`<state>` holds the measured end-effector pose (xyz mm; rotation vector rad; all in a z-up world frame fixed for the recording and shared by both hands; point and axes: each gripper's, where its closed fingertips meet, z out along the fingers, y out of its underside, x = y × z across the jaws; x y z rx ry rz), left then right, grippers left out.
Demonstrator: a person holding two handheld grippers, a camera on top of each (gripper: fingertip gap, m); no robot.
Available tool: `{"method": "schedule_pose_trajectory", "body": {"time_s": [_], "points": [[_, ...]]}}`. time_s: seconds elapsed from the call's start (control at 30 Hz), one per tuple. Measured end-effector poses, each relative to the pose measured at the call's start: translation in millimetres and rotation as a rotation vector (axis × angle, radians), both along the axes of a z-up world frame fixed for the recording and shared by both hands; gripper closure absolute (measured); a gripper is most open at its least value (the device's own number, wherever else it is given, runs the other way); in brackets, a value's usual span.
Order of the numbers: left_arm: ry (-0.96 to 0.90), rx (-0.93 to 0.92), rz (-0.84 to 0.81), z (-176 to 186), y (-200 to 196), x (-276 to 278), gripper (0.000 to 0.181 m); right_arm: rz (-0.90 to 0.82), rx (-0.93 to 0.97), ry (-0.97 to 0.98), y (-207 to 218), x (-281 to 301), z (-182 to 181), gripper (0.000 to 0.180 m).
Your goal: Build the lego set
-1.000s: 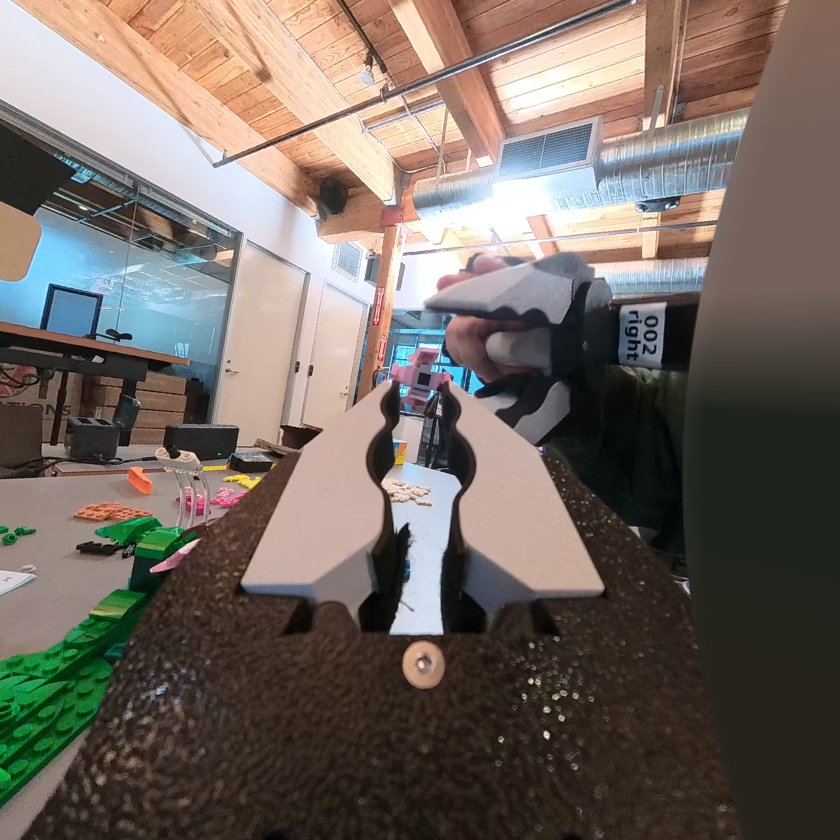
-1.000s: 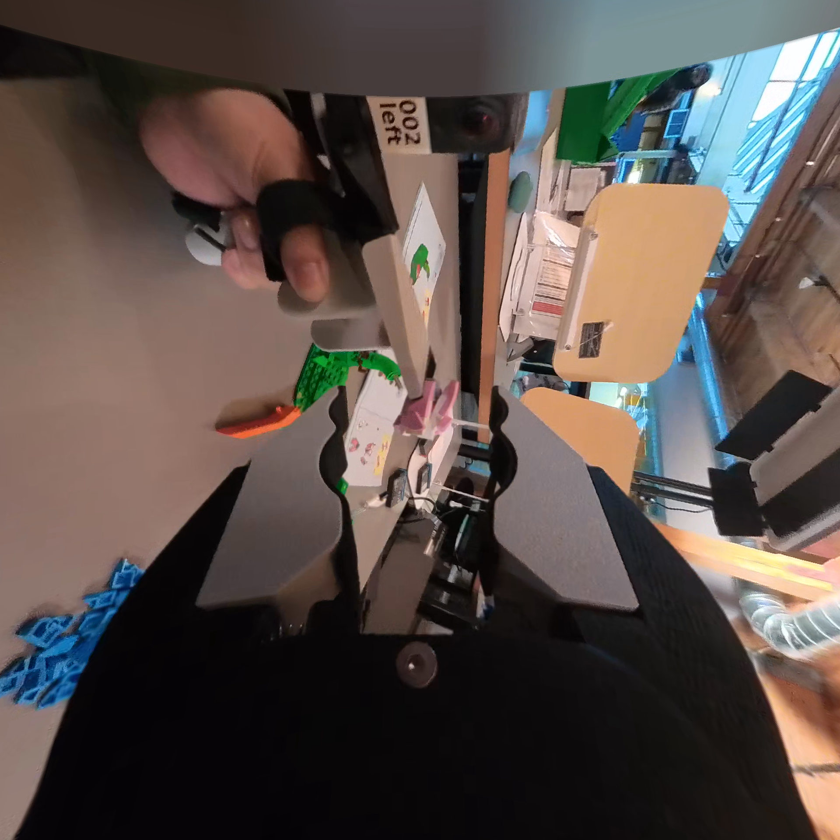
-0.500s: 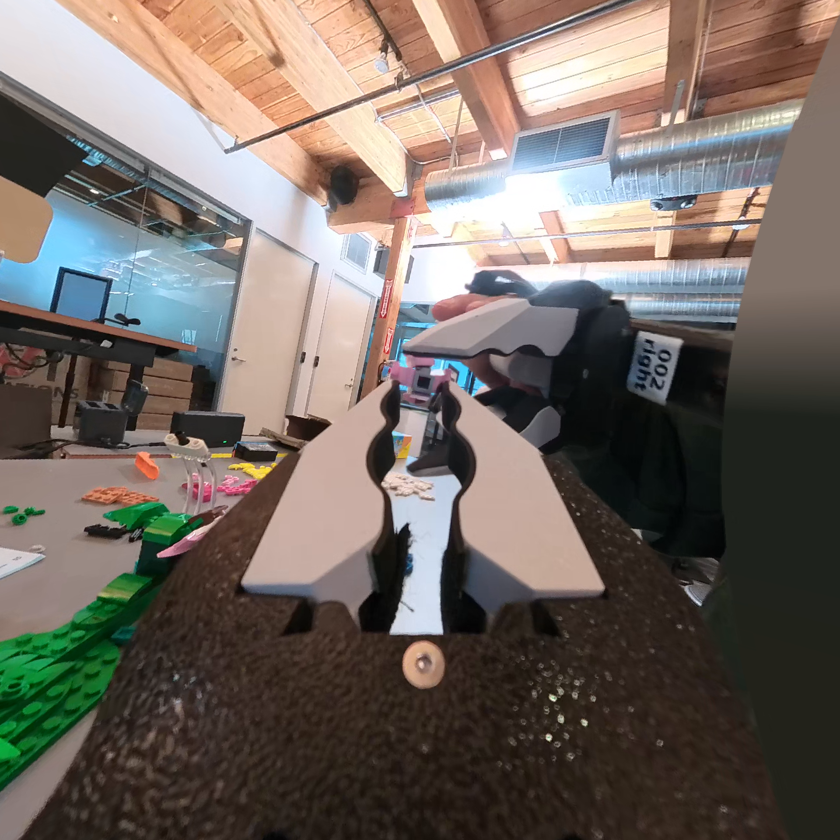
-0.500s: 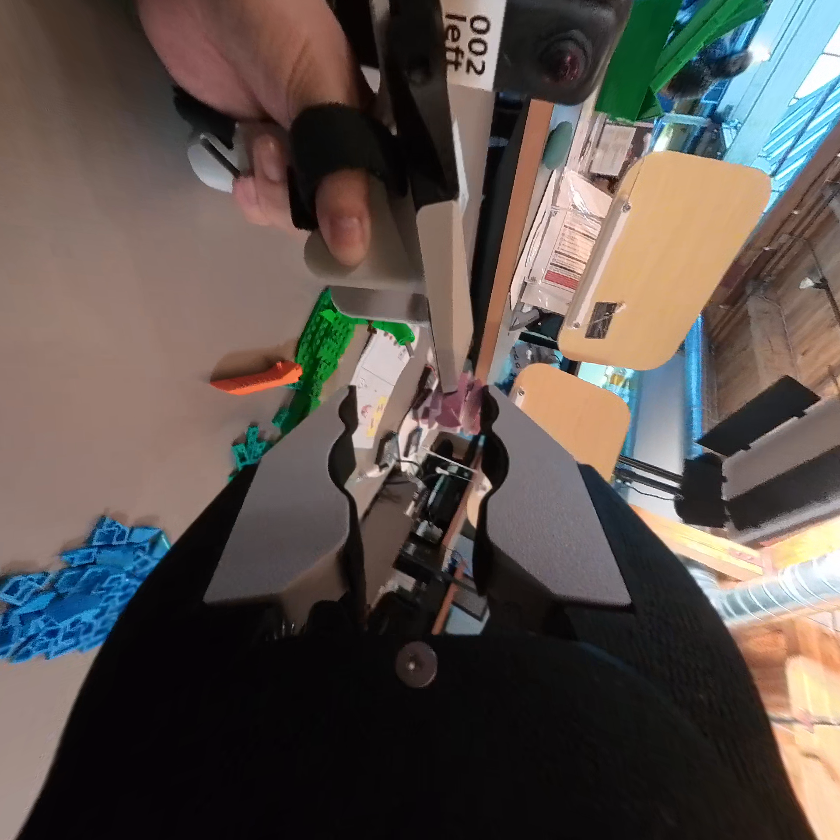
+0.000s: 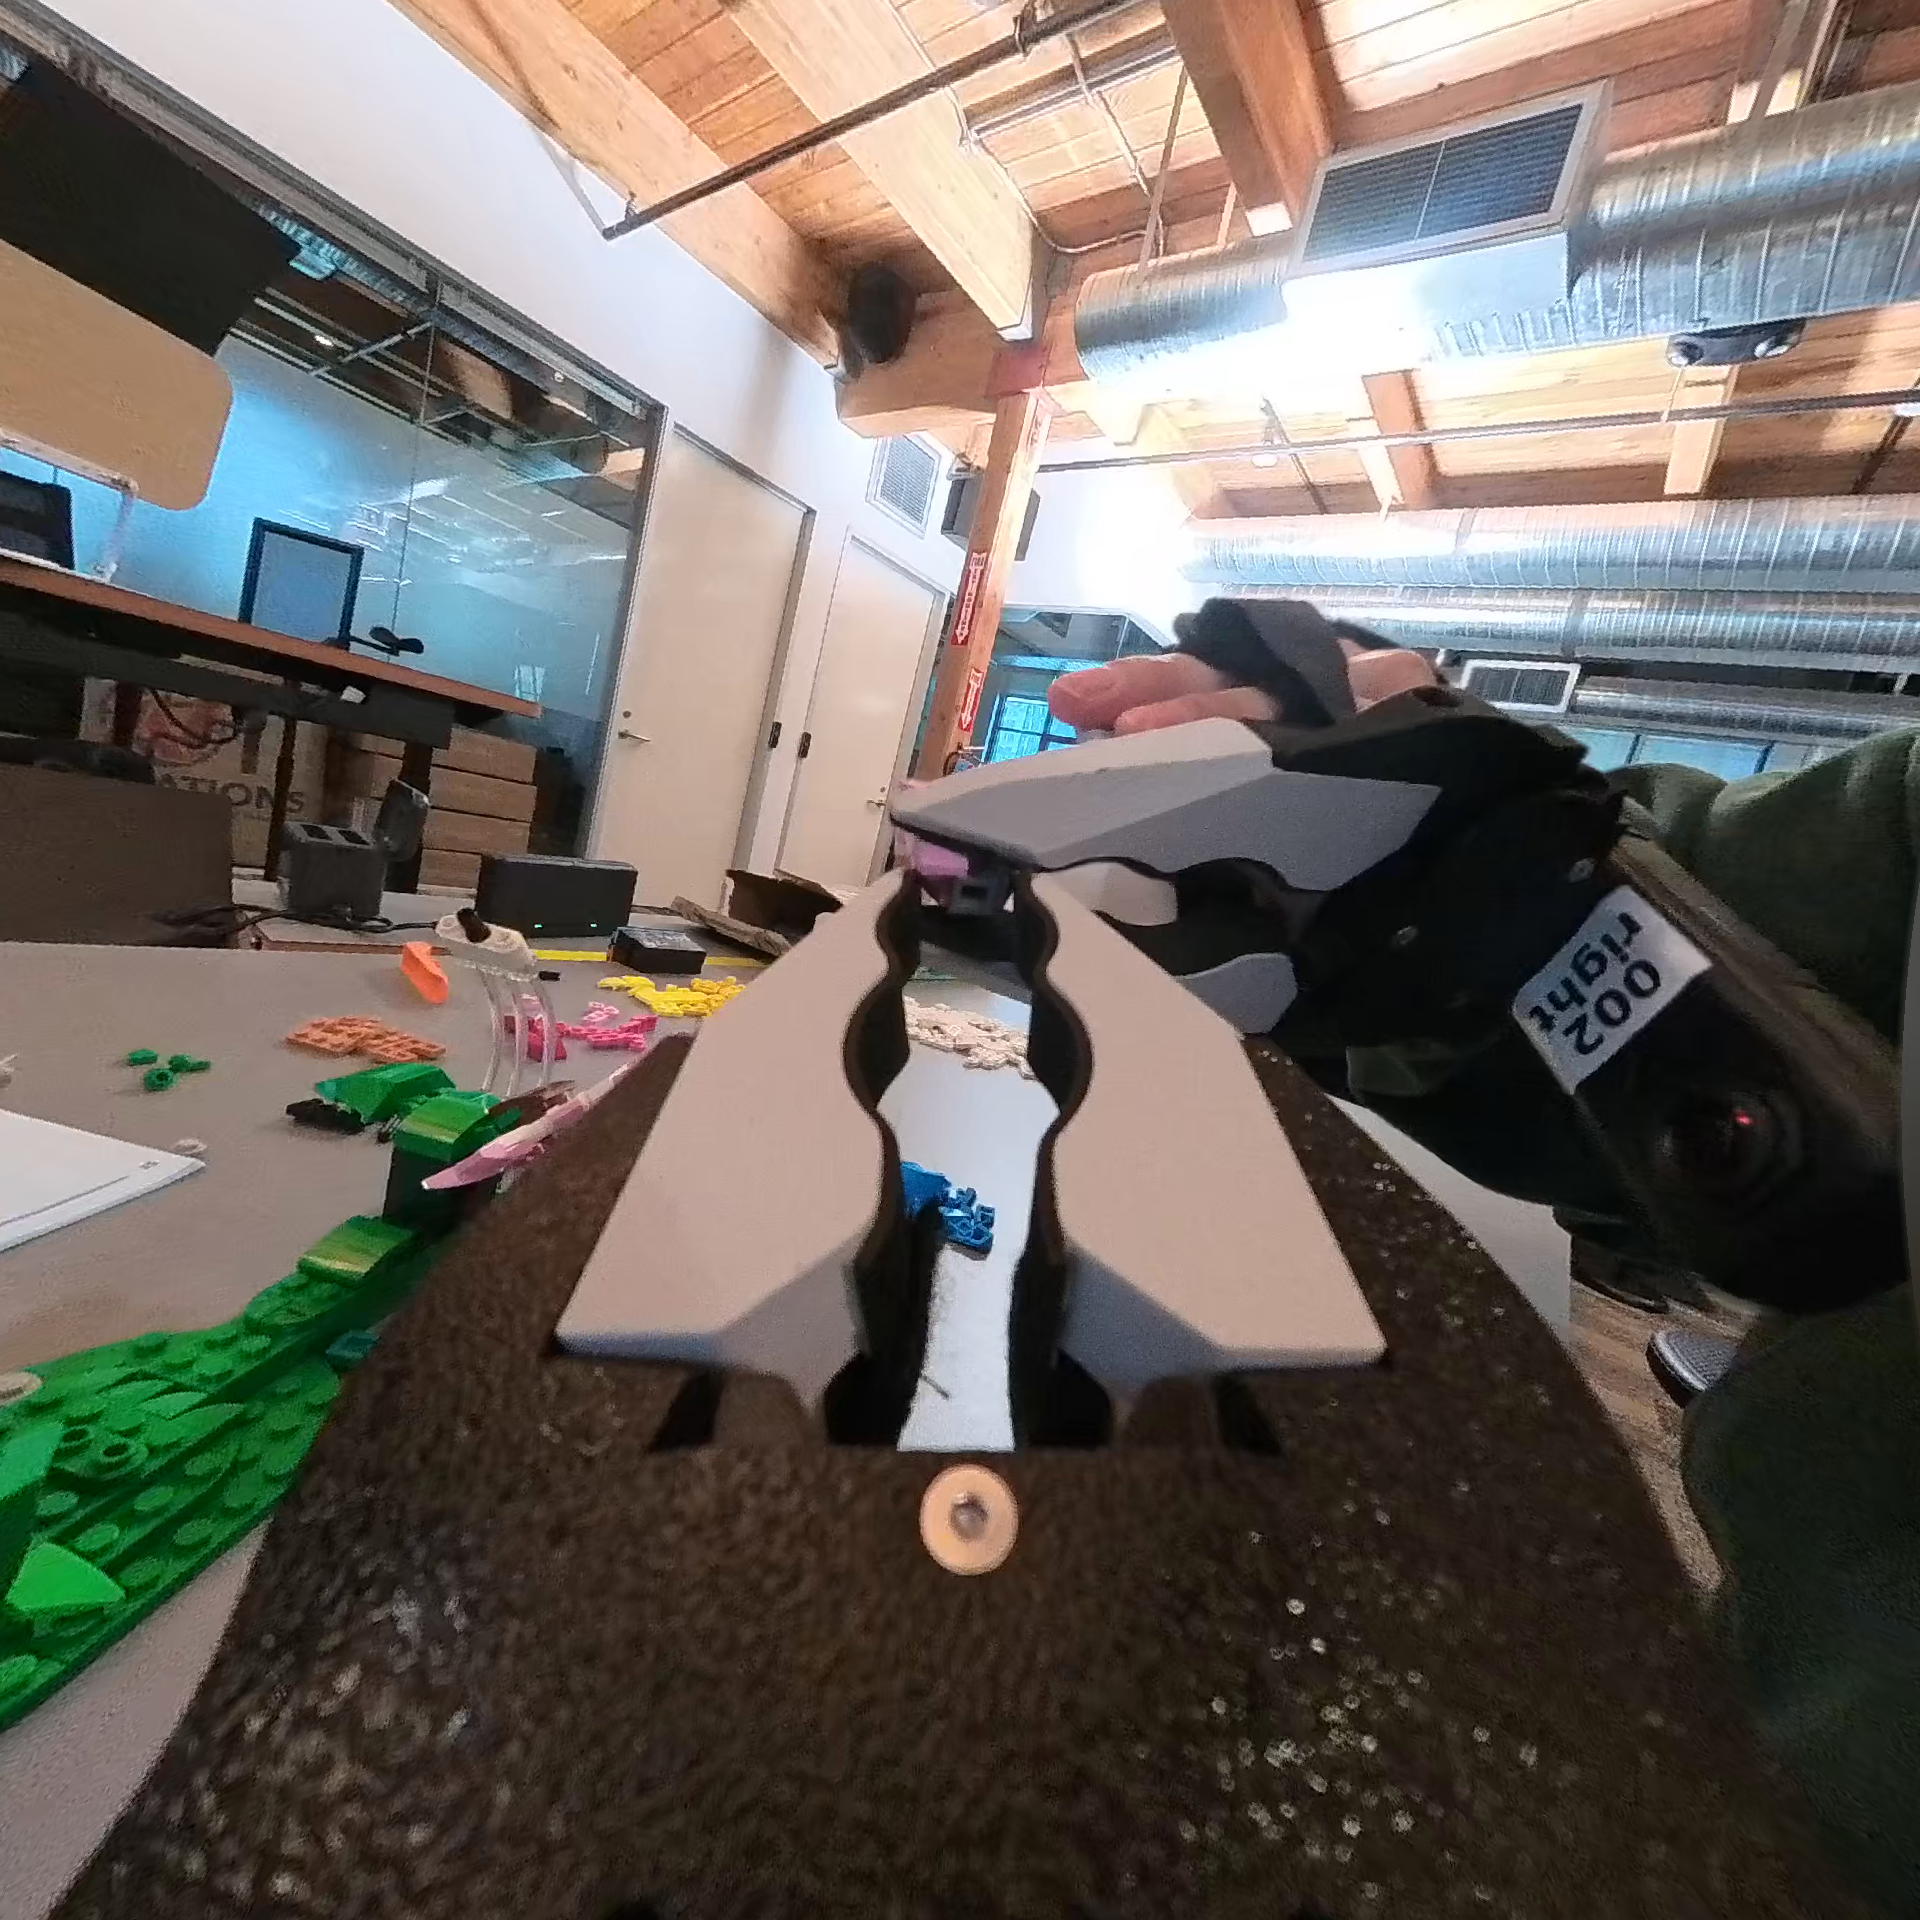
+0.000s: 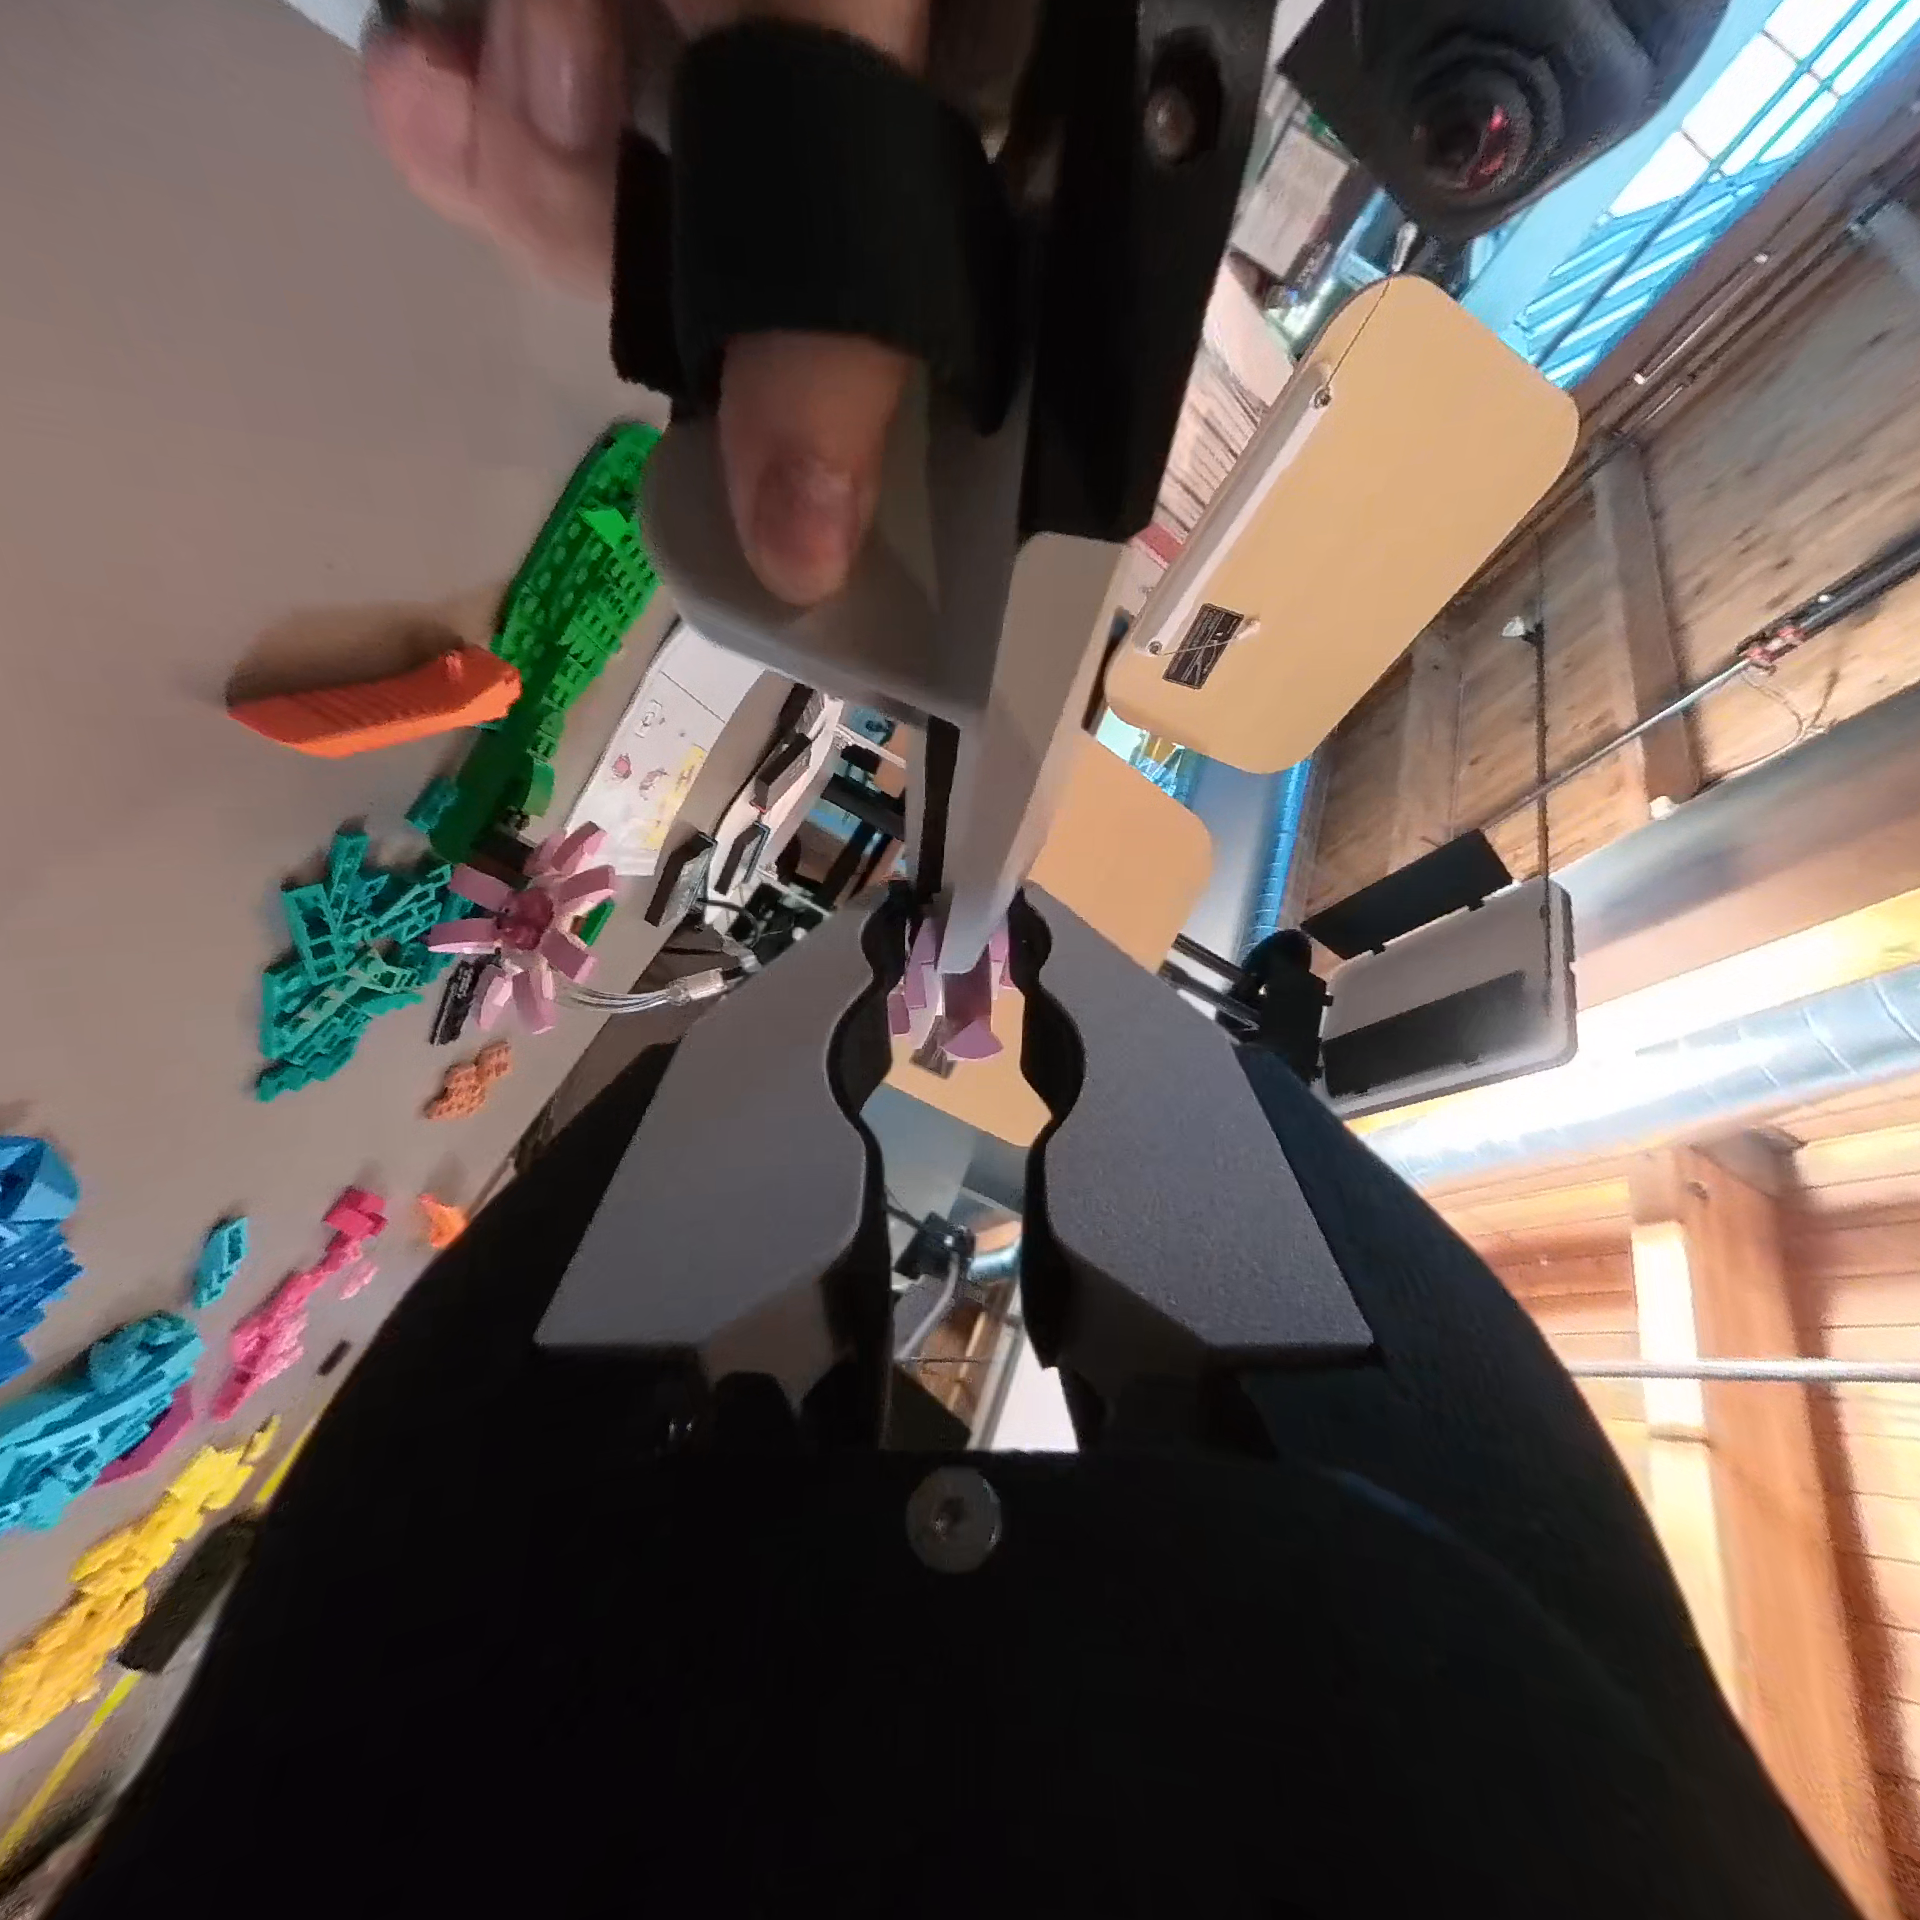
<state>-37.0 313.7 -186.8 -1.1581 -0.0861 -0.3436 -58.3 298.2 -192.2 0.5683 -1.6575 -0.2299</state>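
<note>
My left gripper (image 5: 961, 899) is shut on a small pink lego flower (image 5: 940, 868) held up in the air above the table. My right gripper (image 6: 954, 914) has come in from the right, turned on its side, and its jaws are shut on the same flower (image 6: 951, 1003). Its fingers (image 5: 1122, 790) lie across my left fingertips. In the right wrist view the left gripper's fingers (image 6: 997, 790) reach down onto the flower. A green lego base build (image 5: 135, 1455) lies on the grey table (image 5: 156, 997) at the left.
A second pink flower on a clear stem (image 6: 530, 925) stands by the green build. An orange brick separator (image 6: 374, 707), teal pieces (image 6: 332, 956), blue pieces (image 5: 945, 1210), yellow pieces (image 5: 675, 997) and a booklet (image 5: 62, 1174) lie on the table. Only a small space, under 4 cm, lies between the two pairs of fingers. Both grippers' tips are roughly 15 cm from the green lego base build (image 5: 135, 1455). It turns up in the right wrist view (image 6: 588, 603) as well.
The right gripper has moved in to the left gripper's tips and its jaws have narrowed from wide open onto the pink flower. The left gripper has kept its hold.
</note>
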Motion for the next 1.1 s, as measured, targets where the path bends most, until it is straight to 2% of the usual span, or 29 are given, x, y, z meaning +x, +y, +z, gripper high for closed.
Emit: {"method": "schedule_pose_trajectory", "body": {"time_s": [0.67,0.93,1.1], "points": [[0.044,-0.040,0.041,-4.0,5.0,1.3,0.166,0.014,-0.099,-0.072,7.1,12.9,-0.4,0.163],[0.155,-0.033,0.094,-1.7,1.5,6.7,0.166,0.072,-0.137,-0.004,2.5,19.1,3.2,0.163],[0.152,-0.040,0.100,-2.6,2.2,5.0,0.166,0.097,-0.189,-0.009,2.3,24.9,3.6,0.162]]}}
